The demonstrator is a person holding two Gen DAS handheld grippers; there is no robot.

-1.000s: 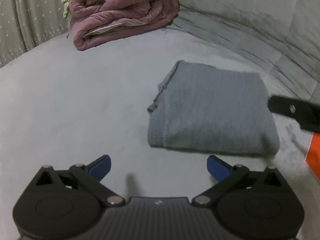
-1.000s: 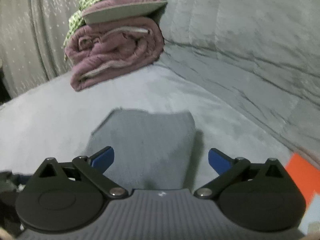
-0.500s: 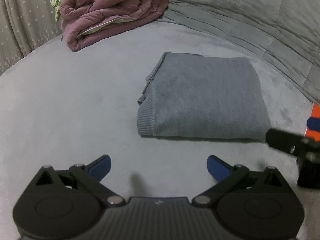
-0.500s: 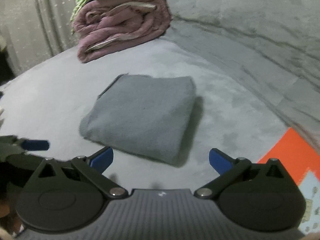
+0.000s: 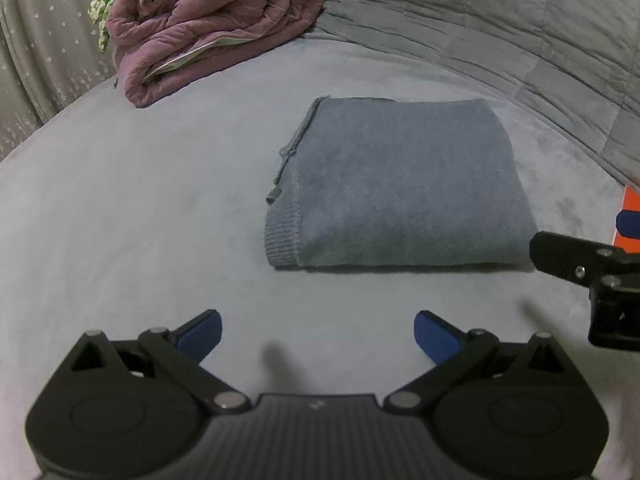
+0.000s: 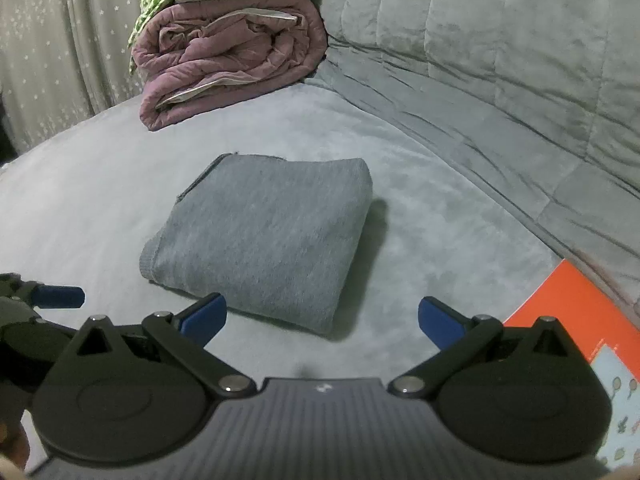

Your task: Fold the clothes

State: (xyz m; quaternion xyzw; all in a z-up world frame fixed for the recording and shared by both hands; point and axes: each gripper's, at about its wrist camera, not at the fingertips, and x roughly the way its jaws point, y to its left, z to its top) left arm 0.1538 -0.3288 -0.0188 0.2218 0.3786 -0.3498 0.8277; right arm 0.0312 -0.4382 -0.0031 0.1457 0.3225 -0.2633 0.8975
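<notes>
A grey knit garment [image 5: 396,184] [image 6: 264,236] lies folded into a neat rectangle on the grey bed cover, ribbed hem toward the near left corner. My left gripper [image 5: 316,338] hovers open, short of the garment's near edge, with nothing between its blue fingertips. My right gripper [image 6: 322,320] is also open and empty, just in front of the garment's near right corner. The right gripper's black frame shows at the right edge of the left wrist view [image 5: 592,268]. The left gripper's blue tip shows at the left edge of the right wrist view [image 6: 56,296].
A rolled mauve quilt [image 5: 208,28] [image 6: 228,52] with a pillow and green cloth on top sits at the back left. A quilted grey backrest [image 6: 500,60] rises behind and to the right. An orange book [image 6: 576,320] lies at the right.
Both grippers have drawn back from the folded garment, which now lies whole in both views. The right gripper, earlier right over the cloth, now sits before its near corner.
</notes>
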